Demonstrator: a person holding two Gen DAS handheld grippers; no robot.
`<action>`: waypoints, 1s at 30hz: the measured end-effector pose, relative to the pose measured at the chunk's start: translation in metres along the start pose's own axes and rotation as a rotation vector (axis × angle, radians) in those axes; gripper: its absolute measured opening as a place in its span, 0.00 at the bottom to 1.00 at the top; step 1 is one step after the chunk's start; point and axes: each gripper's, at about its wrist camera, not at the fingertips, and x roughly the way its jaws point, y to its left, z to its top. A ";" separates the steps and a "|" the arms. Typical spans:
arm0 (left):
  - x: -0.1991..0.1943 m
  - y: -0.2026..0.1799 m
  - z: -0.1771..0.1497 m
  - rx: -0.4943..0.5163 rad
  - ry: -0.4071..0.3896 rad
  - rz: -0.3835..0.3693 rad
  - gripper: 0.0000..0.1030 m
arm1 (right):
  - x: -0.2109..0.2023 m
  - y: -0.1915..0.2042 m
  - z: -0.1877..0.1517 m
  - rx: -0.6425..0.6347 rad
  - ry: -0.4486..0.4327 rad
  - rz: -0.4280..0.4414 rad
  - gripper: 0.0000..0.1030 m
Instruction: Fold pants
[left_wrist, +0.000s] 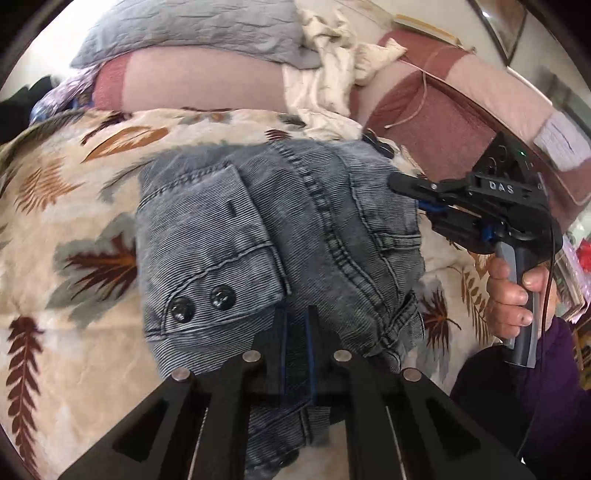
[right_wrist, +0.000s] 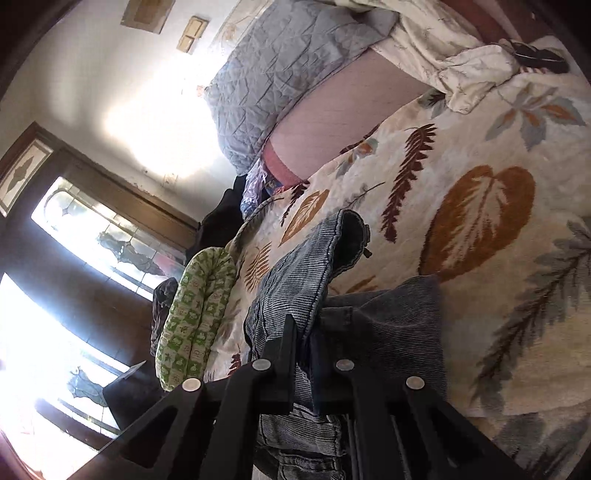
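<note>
Grey-blue ribbed denim pants (left_wrist: 280, 229) lie bunched and partly folded on a leaf-patterned blanket (left_wrist: 74, 206). A hem with two dark snaps (left_wrist: 201, 301) faces up at the left. My left gripper (left_wrist: 297, 332) is shut on a fold of the pants at their near edge. My right gripper (left_wrist: 413, 192) reaches in from the right and pinches the pants' right edge. In the right wrist view my right gripper (right_wrist: 303, 332) is shut on the pants (right_wrist: 380, 332), with a flap of denim lifted over its left finger.
A grey quilted pillow (left_wrist: 199, 29) and a pink bolster (left_wrist: 199, 81) lie behind the pants, with a crumpled cream cloth (left_wrist: 325, 74) beside them. A green patterned cushion (right_wrist: 192, 317) lies at the bed's edge. Stained-glass windows (right_wrist: 92, 236) stand beyond the bed.
</note>
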 end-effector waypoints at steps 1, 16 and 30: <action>0.003 -0.005 0.002 0.011 0.000 -0.001 0.07 | -0.004 -0.005 0.002 0.015 -0.014 -0.008 0.06; 0.041 -0.003 0.004 -0.036 0.061 0.011 0.09 | 0.041 -0.049 0.005 0.044 0.090 -0.335 0.10; -0.025 0.007 -0.009 0.009 -0.043 0.234 0.39 | -0.001 0.031 -0.027 -0.281 -0.061 -0.334 0.50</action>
